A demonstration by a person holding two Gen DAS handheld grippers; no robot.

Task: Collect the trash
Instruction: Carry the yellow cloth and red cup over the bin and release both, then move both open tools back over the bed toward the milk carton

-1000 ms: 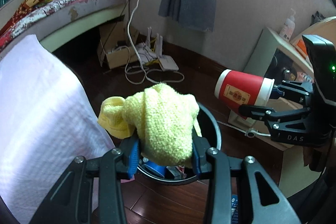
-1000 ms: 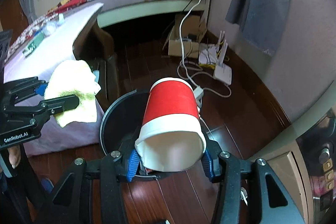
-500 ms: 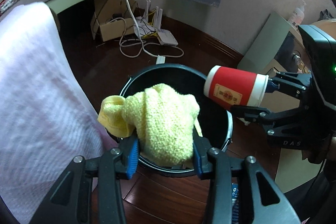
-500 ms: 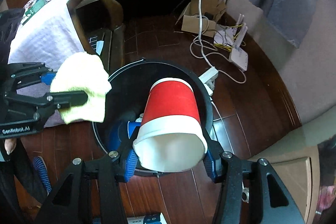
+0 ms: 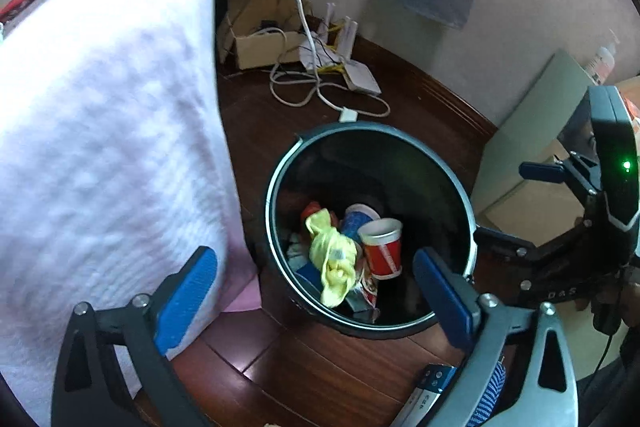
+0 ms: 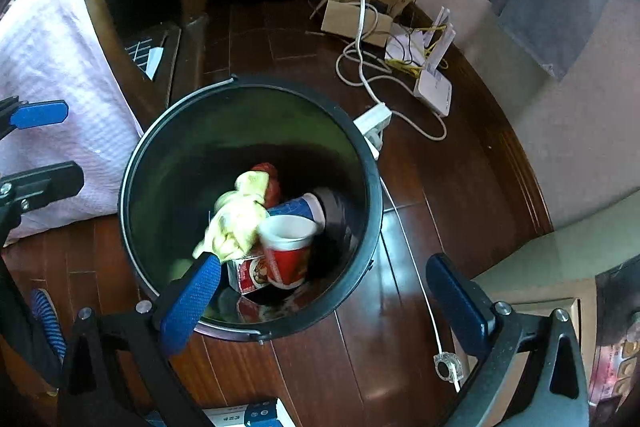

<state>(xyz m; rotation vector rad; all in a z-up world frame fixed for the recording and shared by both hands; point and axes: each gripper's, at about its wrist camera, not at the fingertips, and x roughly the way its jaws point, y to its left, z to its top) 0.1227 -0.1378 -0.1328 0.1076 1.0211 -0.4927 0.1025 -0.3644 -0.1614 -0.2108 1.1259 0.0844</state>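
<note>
Both grippers, left (image 5: 316,291) and right (image 6: 324,291), have just spread their fingers wide and hold nothing. Inside the bin (image 5: 460,195), centre frame, the cup (image 5: 381,247) stands mouth-up beside the crumpled cloth (image 5: 332,259).

Soft daylight is cast from the upper left. Strong fisheye bending and dark vignetting are seen at the edges. The round black plastic bin's (image 5: 370,327) interior is shadowed; the pale pink quilted cloth (image 5: 104,131) is blurred.
</note>
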